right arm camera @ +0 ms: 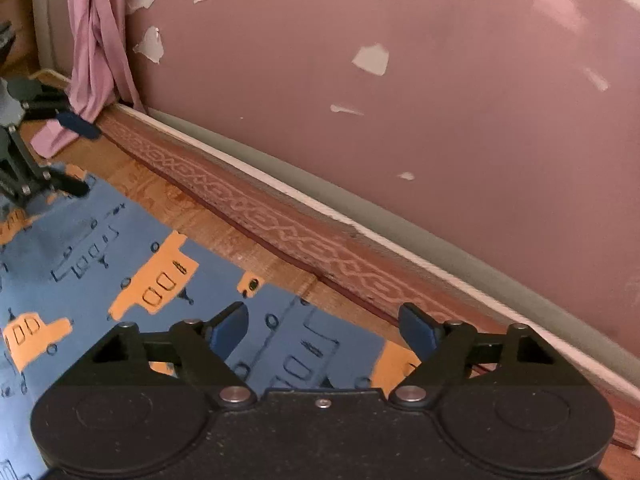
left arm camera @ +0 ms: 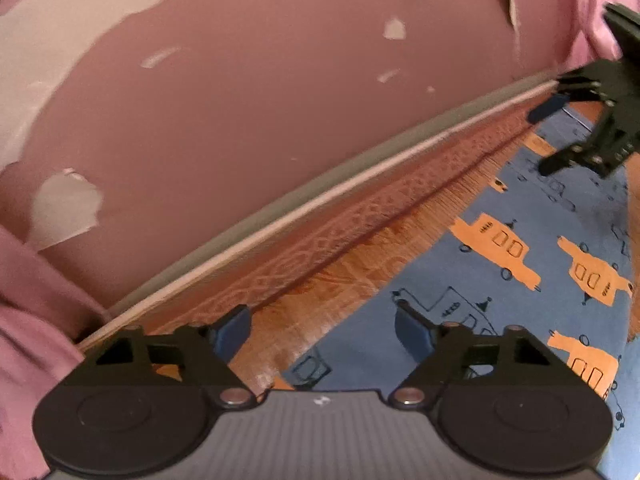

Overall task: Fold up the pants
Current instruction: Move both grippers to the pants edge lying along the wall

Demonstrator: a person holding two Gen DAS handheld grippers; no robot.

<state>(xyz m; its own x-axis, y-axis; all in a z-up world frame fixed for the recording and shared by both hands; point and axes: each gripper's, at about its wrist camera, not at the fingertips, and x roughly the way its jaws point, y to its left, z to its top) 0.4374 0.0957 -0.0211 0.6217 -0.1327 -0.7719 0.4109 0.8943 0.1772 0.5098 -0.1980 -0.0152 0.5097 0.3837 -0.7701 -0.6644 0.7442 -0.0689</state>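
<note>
Pants lie flat on the wooden floor by the pink wall: blue cloth, orange truck print. Thin and limp, probably light; will sag and slide on the boards. Left claw spread, empty, over the near edge. Right claw spread, empty. Best hold: pinch an edge or corner, though which end is the waistband is unclear.
</note>
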